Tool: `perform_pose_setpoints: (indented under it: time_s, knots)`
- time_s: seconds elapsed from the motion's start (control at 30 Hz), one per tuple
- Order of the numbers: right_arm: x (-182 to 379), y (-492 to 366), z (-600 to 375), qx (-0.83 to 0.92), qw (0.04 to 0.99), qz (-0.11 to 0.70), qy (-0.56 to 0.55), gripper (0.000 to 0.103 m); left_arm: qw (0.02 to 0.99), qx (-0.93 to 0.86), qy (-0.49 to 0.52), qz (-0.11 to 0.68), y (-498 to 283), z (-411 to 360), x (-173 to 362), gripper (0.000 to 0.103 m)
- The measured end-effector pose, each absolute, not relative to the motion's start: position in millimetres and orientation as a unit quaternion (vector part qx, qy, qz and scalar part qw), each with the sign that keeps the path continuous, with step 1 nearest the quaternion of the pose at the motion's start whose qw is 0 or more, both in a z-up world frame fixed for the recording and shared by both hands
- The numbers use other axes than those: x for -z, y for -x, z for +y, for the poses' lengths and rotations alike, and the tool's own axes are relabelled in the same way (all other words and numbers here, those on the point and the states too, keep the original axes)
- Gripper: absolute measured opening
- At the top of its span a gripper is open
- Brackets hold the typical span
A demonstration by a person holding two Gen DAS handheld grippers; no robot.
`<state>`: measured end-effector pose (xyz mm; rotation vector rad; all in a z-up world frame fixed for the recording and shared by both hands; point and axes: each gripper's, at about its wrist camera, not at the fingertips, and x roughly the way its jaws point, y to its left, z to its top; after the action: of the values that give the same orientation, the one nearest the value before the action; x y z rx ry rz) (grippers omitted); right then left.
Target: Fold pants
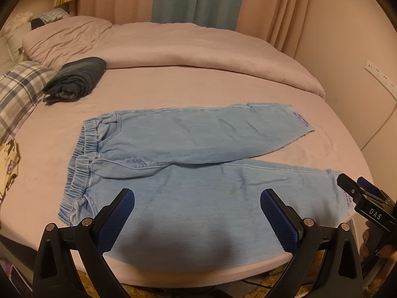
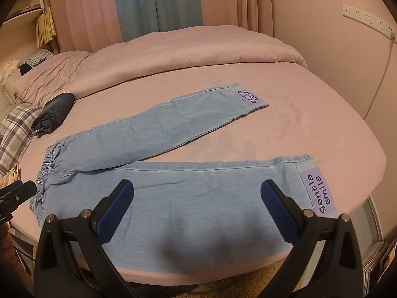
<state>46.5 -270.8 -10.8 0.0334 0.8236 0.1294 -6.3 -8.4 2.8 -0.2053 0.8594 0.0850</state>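
- Pale blue denim pants (image 1: 188, 173) lie flat on the pink bed (image 1: 173, 82), legs splayed, ready for folding.
- Left gripper (image 1: 197, 213) and right gripper (image 2: 197, 204) hover gaping, holding nothing.

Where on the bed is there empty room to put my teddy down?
Bare sheet lies between the far pant leg, the bed's right edge and the rolled duvet. A smaller wedge opens between the two legs. It is crowded at left, by the dark folded clothes and plaid pillow.
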Motion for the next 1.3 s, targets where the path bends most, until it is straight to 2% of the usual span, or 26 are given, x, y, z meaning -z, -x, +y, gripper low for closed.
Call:
perform_pose_setpoints:
  time_s: [0.9, 1.1, 1.3]
  knots:
    - [14, -46, -278, -0.057, 0.914, 0.402, -0.023, 0.102, 0.902, -0.047, 0.095, 0.418, 7, -8, 0, 0.102]
    - [19, -48, -312, -0.027, 0.914, 0.402, -0.037, 0.102, 0.892, -0.125, 0.114, 0.419, 8, 46, 15, 0.102]
    - [47, -49, -413, 0.104, 0.892, 0.430, -0.094, 0.102, 0.845, -0.227, 0.169, 0.454, 28, 137, 66, 0.102]
